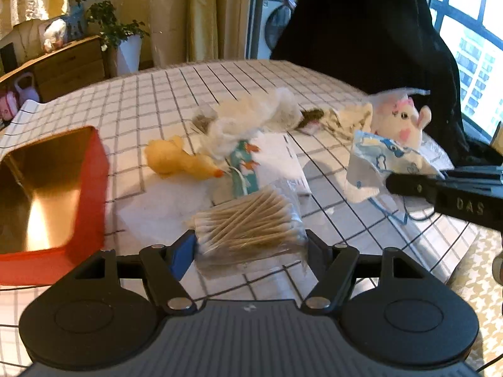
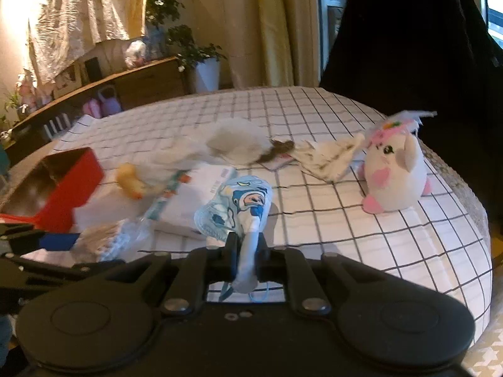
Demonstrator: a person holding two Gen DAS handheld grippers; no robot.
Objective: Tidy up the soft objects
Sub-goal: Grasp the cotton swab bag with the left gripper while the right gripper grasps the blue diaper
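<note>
Left wrist view shows a clear bag of cotton swabs (image 1: 248, 223) clamped between the two fingers of the left gripper (image 1: 250, 245), the pads pressing its short ends; a blue pad sits on the left-hand finger. The bag hangs above the checked tablecloth (image 1: 176, 94). To the right in the same view, the right gripper (image 1: 396, 183) pinches a child's face mask in a printed wrapper (image 1: 377, 163), lifted clear of the cloth. The right wrist view confirms it: the jaws are clenched on the wrapper's lower end, with the blue cartoon print (image 2: 235, 210) standing up past the fingertips and a blue ear loop dangling below.

Beyond the swabs lie a white paper packet with a teal patterned strip (image 1: 242, 169), then a yellow duck toy (image 1: 179, 160) on its side just left of it, and a blurred heap of white fluffy material (image 1: 251, 116) behind. A folded patterned cloth (image 2: 330, 157) lies between that heap and a white-and-pink plush animal (image 2: 393, 176), which sits near the right edge of the table. At the left, well apart from the plush, stands an open red tin (image 1: 94, 169) with a shiny gold inside.
</note>
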